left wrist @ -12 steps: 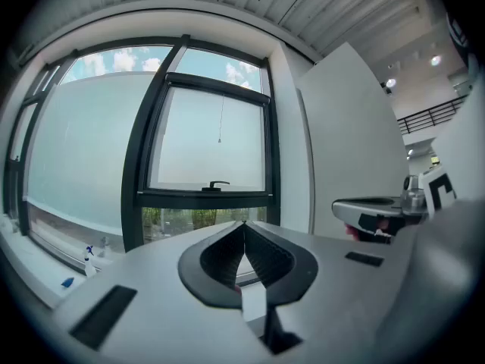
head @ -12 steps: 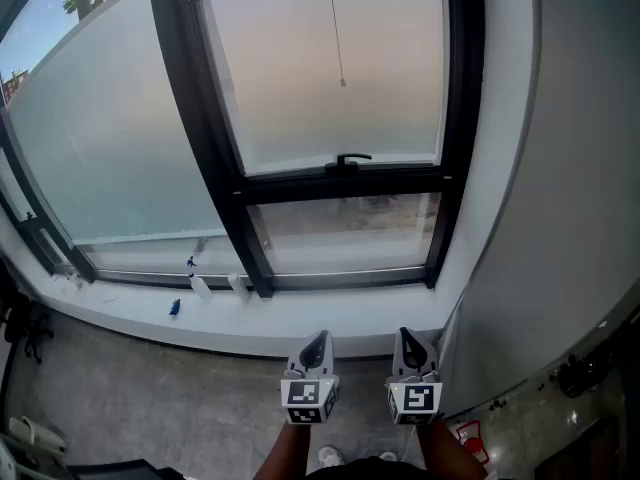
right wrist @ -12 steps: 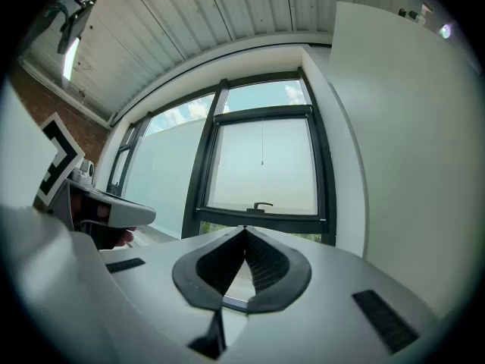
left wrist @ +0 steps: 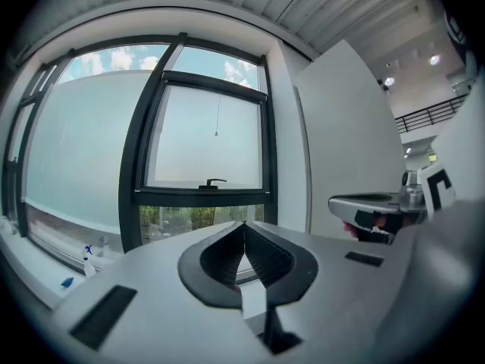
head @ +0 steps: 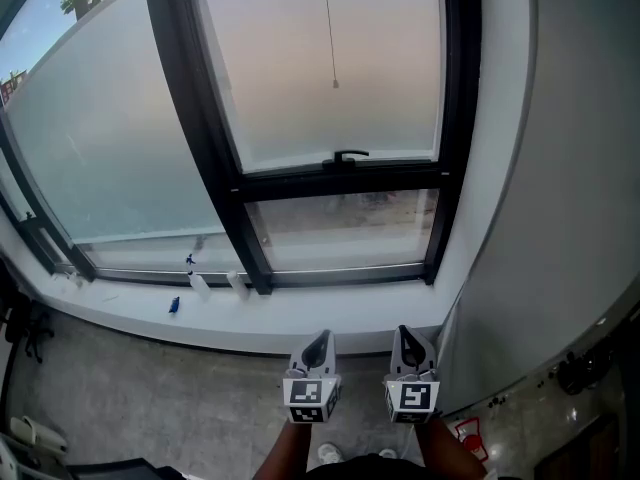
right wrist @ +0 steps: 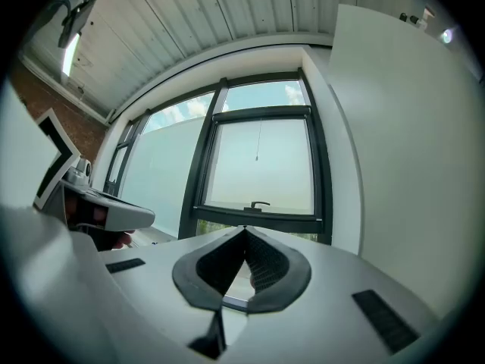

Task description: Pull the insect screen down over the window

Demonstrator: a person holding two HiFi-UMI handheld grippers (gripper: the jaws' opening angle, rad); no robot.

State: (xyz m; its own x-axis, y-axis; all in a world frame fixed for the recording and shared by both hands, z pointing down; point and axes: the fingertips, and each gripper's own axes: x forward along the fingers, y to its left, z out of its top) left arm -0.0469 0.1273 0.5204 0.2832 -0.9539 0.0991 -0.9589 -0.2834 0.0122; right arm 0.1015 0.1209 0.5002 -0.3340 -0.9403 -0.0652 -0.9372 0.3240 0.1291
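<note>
Insect screen itself doesn't show as mesh anywhere; my guess is it's rolled up at the top of the window [head: 300, 183], can't confirm from these views; the only part of it on show is the pull cord [head: 328, 28], hanging in front of the upper pane and ending in a small bead [head: 335, 84] above the black handle [head: 350, 156].

Handling, as a judgement: cord is thin, limp and near weightless, so it'll swing away if nudged; slick under flat pads; take it just above the bead so the bead acts as a stop; mesh should be light and soft, probably on a sprung roller, so expect steady resistance; pull straight down, not outward, or the screen may skew in its side tracks.

Looks: dark hairline cord, pale bead; hazy pinkish pane behind; black frame, clear lower pane under the crossbar.

Left gripper [head: 318, 338] and right gripper [head: 408, 334]: both pressed together, nothing between the pads; held low, side by side, short of the white sill [head: 300, 318] and well apart from the cord.
</note>
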